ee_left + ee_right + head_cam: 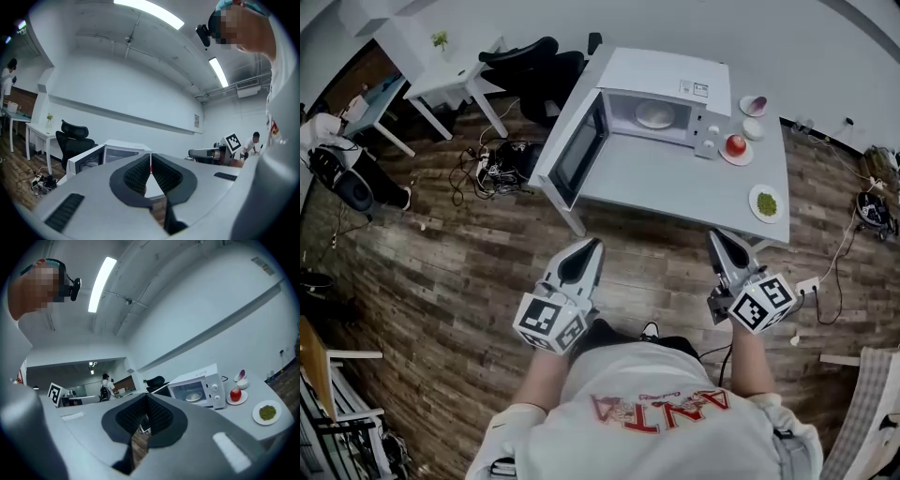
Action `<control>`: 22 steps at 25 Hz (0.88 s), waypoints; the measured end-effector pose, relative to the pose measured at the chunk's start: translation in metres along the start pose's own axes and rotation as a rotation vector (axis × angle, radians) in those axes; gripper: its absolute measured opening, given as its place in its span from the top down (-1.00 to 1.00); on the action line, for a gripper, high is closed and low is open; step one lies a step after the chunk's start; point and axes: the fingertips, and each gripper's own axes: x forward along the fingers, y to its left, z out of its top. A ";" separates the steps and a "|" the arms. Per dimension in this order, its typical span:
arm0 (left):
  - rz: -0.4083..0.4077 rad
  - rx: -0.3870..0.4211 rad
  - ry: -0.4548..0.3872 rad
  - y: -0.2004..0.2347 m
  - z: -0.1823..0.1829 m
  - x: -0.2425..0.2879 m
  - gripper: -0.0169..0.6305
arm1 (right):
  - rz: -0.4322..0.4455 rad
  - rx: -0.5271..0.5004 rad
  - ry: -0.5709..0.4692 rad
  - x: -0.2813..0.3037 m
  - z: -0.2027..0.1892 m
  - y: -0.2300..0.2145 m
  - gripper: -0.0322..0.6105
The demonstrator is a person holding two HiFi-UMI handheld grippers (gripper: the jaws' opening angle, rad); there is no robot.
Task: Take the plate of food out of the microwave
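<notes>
A white microwave (661, 94) stands on the grey table (675, 187) with its door (577, 150) swung open to the left. Inside it lies a pale plate of food (656, 114), which also shows in the right gripper view (193, 396). Both grippers hang over the wooden floor in front of the table, well short of the microwave. My left gripper (593, 244) is shut with nothing in it, its jaws meeting (150, 171). My right gripper (714, 234) is shut too and holds nothing (146, 401).
To the right of the microwave sit a plate with a red apple (736, 147), a plate of green food (766, 203) and small bowls (753, 105). A black office chair (534, 66) and a white desk (450, 80) stand at the back left. Cables (492, 159) lie on the floor.
</notes>
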 end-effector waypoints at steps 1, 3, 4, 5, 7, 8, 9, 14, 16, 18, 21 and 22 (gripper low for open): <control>0.007 0.001 0.005 0.002 -0.001 0.006 0.90 | 0.003 0.014 0.001 0.005 -0.001 -0.006 0.90; 0.019 0.002 0.013 0.009 -0.003 0.020 0.90 | 0.009 0.036 0.009 0.016 -0.004 -0.017 0.90; 0.019 0.006 0.015 0.012 -0.003 0.028 0.90 | 0.012 0.039 0.016 0.022 -0.005 -0.023 0.90; 0.016 0.010 0.015 0.015 -0.003 0.037 0.90 | 0.013 0.037 0.022 0.028 -0.005 -0.028 0.90; 0.002 0.016 0.014 0.021 -0.003 0.055 0.90 | 0.009 0.030 0.026 0.040 -0.002 -0.040 0.90; -0.005 0.016 0.014 0.025 -0.003 0.065 0.90 | 0.003 0.026 0.025 0.045 0.000 -0.047 0.90; -0.013 0.014 0.013 0.028 -0.004 0.076 0.90 | -0.007 0.022 0.024 0.049 0.002 -0.055 0.90; -0.045 0.010 0.010 0.057 -0.002 0.135 0.90 | -0.059 0.010 0.033 0.082 0.013 -0.095 0.90; -0.049 0.019 0.010 0.074 0.004 0.157 0.90 | -0.075 0.020 0.034 0.103 0.018 -0.107 0.90; -0.056 0.019 0.011 0.091 0.009 0.177 0.90 | -0.088 0.041 0.036 0.128 0.022 -0.118 0.90; -0.084 0.012 0.021 0.110 0.014 0.201 0.90 | -0.113 0.072 0.040 0.161 0.024 -0.130 0.90; -0.097 0.012 0.026 0.114 0.014 0.209 0.90 | -0.122 0.078 0.040 0.171 0.024 -0.134 0.90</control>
